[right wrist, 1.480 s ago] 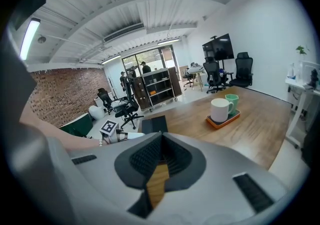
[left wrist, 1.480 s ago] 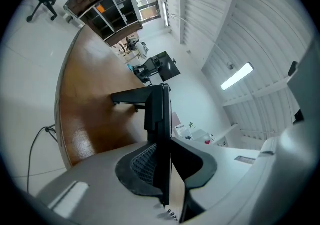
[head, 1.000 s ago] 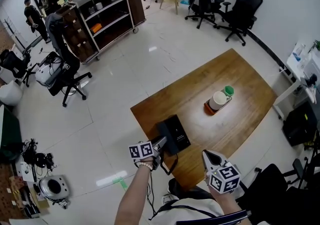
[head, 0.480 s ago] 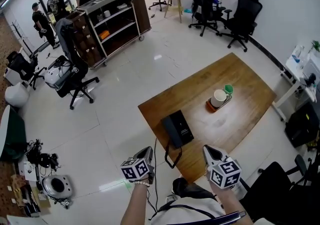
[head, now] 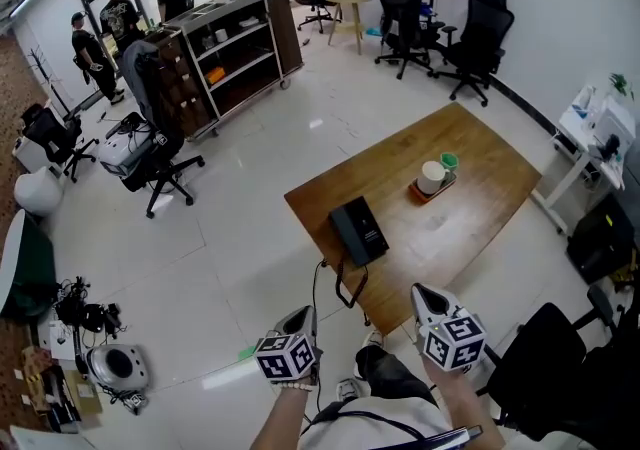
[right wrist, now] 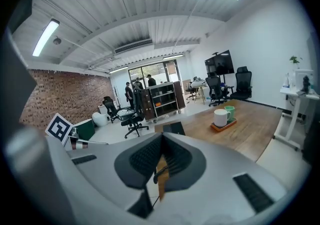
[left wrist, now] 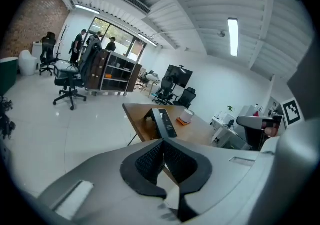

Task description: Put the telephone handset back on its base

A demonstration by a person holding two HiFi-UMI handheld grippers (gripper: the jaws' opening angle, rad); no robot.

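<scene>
The black telephone [head: 366, 236] sits ahead of both tongs, near the table's [head: 480, 153] closest corner. Its handset [head: 346, 224] appears to lie along the base's left side, though from this distance I can't see how well it is seated. The cord [head: 344, 290] loops down over the table edge, between the phone and the left tongs [head: 302, 315]. I hold those tongs off the table, low over the floor, clenched tight with nothing between the pads. The right tongs [head: 421, 292] hang level beside them, just short of the near edge, also pressed shut and empty. I judge neither is needed at the phone, so both wait clear of the cord. Further ahead of the right tongs, well past the phone, a white mug [head: 431, 177] and a green cup [head: 450, 161] share a small tray [head: 424, 198]. Far beyond the left tongs, across the pale floor, stand office chairs and a shelf cart [head: 232, 33].
</scene>
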